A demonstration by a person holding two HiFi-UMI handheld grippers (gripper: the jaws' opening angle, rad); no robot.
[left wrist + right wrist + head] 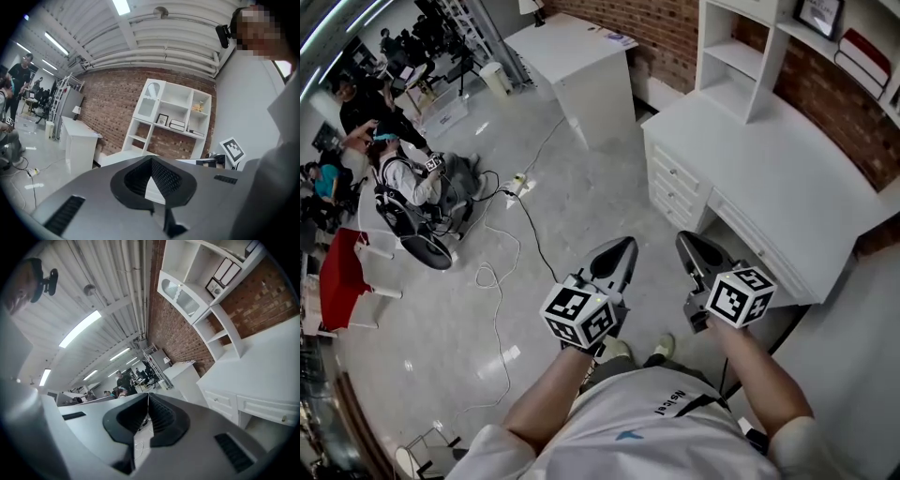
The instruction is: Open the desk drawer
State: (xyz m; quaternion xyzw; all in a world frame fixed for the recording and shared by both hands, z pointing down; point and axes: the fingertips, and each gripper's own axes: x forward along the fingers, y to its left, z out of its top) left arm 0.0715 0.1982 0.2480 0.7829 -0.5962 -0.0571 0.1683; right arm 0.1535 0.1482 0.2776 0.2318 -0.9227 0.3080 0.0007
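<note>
From the head view, you hold the left gripper [617,258] and the right gripper [697,251] side by side above the floor [581,197], both pointing toward the white desk [712,217], which stands near the right gripper. The desk's stack of small drawers [675,183] and the wide drawer [761,251] under the tabletop [787,178] all sit shut, and neither gripper touches them. In the left gripper view, your left gripper's jaws are pressed together at the tips with nothing between them, aimed at a white shelf unit [171,117] against the brick wall [110,112]. In the right gripper view, your right gripper's jaws likewise meet at the tips, empty, with the shut drawers off to the right.
</note>
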